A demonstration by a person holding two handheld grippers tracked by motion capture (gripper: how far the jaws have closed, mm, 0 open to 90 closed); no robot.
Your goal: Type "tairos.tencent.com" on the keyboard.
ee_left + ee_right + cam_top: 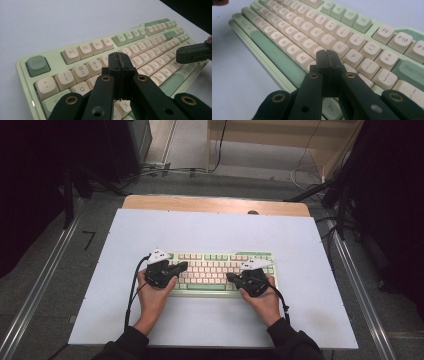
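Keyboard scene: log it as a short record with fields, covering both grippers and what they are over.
object: green and cream keyboard, flat on the white table
left gripper: jaws shut, nothing between them, over the keys of the left half
right gripper: jaws shut, nothing between them, over the keys of the right half
contact with keys: cannot tell
hands: one on each gripper, at the near edge
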